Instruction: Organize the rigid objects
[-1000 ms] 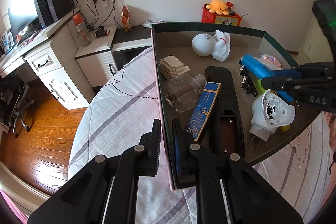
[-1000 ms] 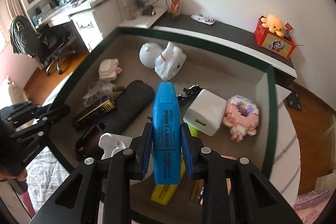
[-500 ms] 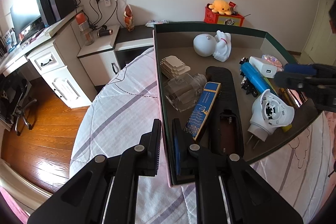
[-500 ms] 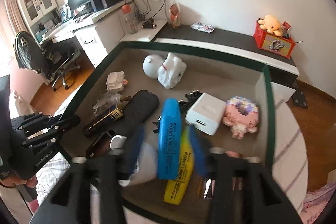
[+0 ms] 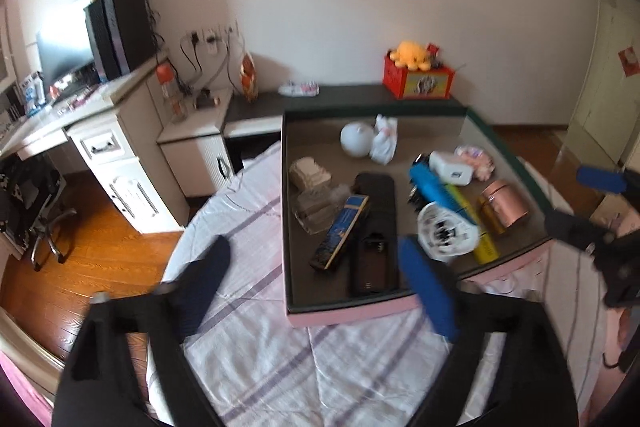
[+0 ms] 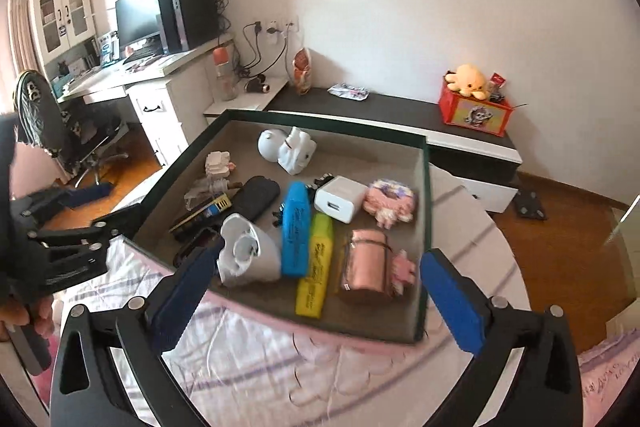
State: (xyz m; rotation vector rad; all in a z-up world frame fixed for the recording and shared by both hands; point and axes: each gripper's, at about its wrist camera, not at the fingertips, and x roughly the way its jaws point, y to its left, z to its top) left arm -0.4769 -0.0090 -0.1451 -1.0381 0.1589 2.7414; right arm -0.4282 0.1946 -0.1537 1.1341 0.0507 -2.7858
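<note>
Box [image 6: 426, 163]: on bed, filled with marker [image 6: 295, 227], charger [image 6: 340, 198], tin [image 6: 366, 267]
Left gripper [image 5: 320, 279]: jaws opening, empty
Right gripper [image 6: 320, 279]: jaws opening, empty
Progress: seemingly done, nothing loose on bed

No lettering in either view can be read for certain. The blue highlighter [image 6: 296, 229] and the yellow highlighter [image 6: 315, 269] lying side by side in the box each carry dark print along the barrel, too blurred to make out. The slim dark blue carton [image 5: 339, 232] with gold edging bears small gold marks, also illegible. The red box [image 6: 474, 111] under the plush octopus shows a cartoon picture, with no words discernible.
</note>
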